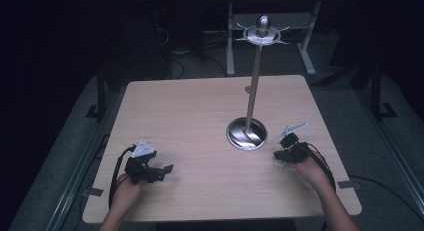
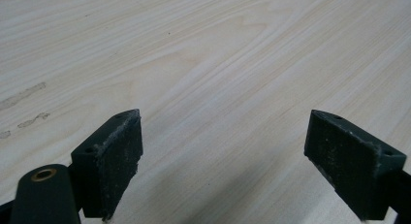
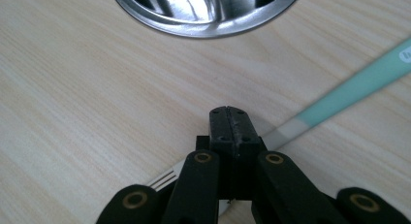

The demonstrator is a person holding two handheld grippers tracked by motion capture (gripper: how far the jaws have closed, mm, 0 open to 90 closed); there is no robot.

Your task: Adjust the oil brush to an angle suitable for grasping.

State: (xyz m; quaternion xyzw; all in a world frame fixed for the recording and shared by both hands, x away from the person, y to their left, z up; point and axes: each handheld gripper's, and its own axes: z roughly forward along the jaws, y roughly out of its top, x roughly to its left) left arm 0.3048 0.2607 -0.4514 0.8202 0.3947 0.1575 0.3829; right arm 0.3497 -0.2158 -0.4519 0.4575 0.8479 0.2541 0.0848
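Lying flat on the tabletop (image 1: 200,111), a fork (image 3: 339,95) with a mint-green handle passes under the right hand-held gripper (image 3: 230,122) — its jaws clenched together, the tines poking out at seven o'clock. The steel stand's dished base (image 3: 203,15) sits at twelve o'clock. The left hand-held gripper (image 2: 225,151) is released — jaws wide over bare wood.

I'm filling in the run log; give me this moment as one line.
right gripper: shut on mint-handled metal fork | left gripper: open, over pale wooden table | steel utensil stand: upright
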